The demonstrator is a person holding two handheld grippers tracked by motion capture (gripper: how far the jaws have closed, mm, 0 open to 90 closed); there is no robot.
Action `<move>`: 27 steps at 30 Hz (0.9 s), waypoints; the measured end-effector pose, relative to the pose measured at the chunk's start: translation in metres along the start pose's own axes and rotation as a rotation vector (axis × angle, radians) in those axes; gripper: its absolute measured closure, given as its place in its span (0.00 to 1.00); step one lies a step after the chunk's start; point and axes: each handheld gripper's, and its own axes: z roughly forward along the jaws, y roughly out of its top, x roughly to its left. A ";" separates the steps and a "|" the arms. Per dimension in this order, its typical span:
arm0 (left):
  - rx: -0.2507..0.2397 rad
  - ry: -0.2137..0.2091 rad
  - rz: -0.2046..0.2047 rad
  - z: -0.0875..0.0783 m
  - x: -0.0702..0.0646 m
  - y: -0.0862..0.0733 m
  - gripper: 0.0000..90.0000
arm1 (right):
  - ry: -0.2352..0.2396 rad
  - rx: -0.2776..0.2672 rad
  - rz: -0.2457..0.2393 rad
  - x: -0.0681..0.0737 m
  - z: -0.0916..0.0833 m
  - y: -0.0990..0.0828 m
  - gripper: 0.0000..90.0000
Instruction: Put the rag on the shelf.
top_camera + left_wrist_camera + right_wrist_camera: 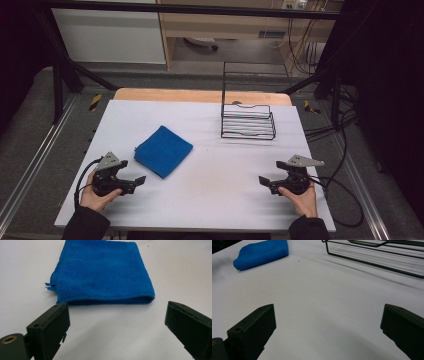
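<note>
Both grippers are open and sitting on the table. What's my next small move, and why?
Probably ease the left gripper forward onto the folded blue cloth. Its jaws stand open with nothing between them, and the cloth's folded edge lies just ahead of them, untouched. The right gripper is farther from it.

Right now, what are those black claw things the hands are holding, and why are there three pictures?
A person sits at a white table and holds a pinching tool in each hand: the left gripper and the right gripper. Each has two black jaws that open and shut like tongs. One picture comes from a camera up high, looking down. The other two come from small cameras riding on each tool, so you see its own jaws at the bottom. On the table lie a folded blue cloth and a black wire rack. Both tools are open and hold nothing. The left one points at the cloth.
</note>
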 end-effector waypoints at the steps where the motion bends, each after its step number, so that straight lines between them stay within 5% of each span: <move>1: 0.003 0.002 0.000 0.000 0.000 0.000 0.07 | 0.001 0.002 0.000 0.000 0.000 0.000 0.01; 27: 0.024 0.008 0.005 0.011 -0.012 0.021 0.08 | 0.006 0.012 0.003 0.002 0.001 0.000 0.01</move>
